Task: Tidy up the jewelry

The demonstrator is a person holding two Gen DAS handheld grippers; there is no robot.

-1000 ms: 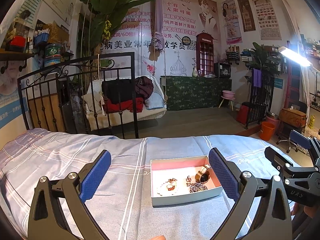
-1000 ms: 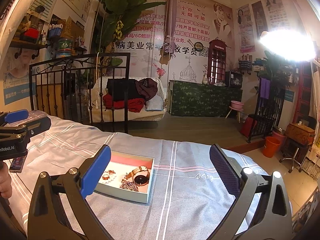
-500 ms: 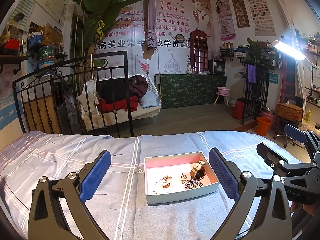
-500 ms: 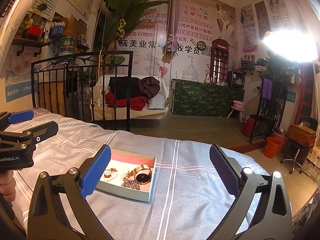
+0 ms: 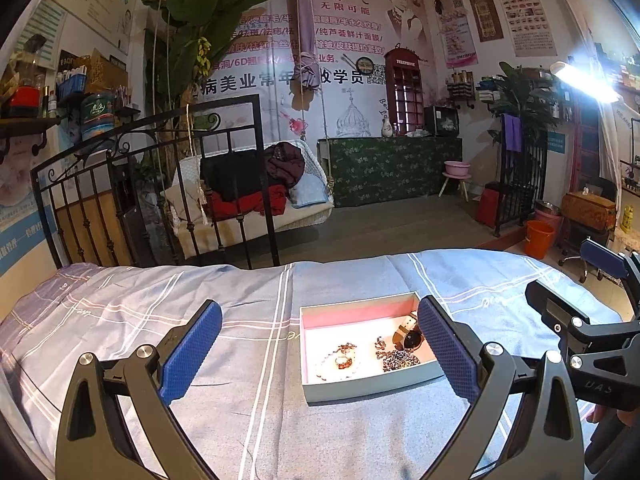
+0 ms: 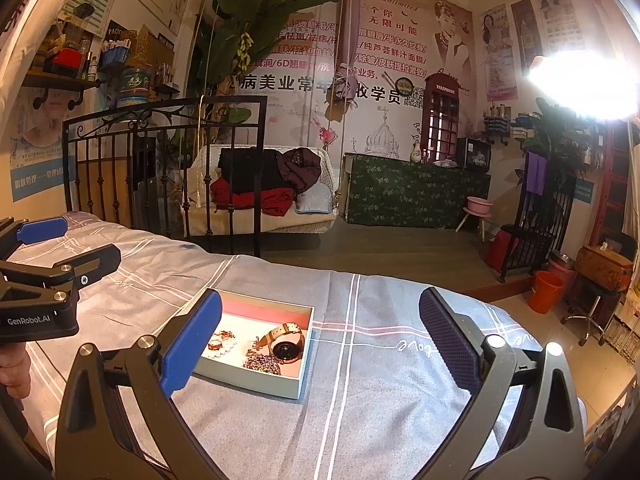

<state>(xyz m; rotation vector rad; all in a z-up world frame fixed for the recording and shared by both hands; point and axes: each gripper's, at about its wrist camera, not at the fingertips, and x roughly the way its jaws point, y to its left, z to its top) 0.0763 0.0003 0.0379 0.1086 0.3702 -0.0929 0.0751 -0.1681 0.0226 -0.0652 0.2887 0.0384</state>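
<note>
Tray: a shallow pale box (image 5: 372,388) with a pink lining sat flat on the striped bedsheet (image 5: 240,420), near the foot of the bed, likely so both grippers could reach in from above.
Jewelry: a watch (image 6: 285,349) with a tan strap lay at the tray's far right; a dark beaded piece (image 6: 262,363) lay just beside it; a white bead bracelet (image 5: 334,364) and small amber pieces lay toward the left. All were loose in 1 undivided tray, so sorting looked not yet begun.
Left gripper (image 5: 316,348): jaws spread wide, holding nothing, poised above the sheet with the tray between its blue pads.
Right gripper (image 6: 320,344): also spread wide and empty, the tray by its left pad.
Grip reason: both looked ready to close on a piece, probably the watch 1st, being the bulkiest.
Writing: "GenRobot.AI" on the left gripper's body in the right view; "TELEPHONE" on the red booth-shaped cabinet (image 6: 440,120); Chinese characters on the wall banner (image 5: 340,40), with "you unlimited" above.
</note>
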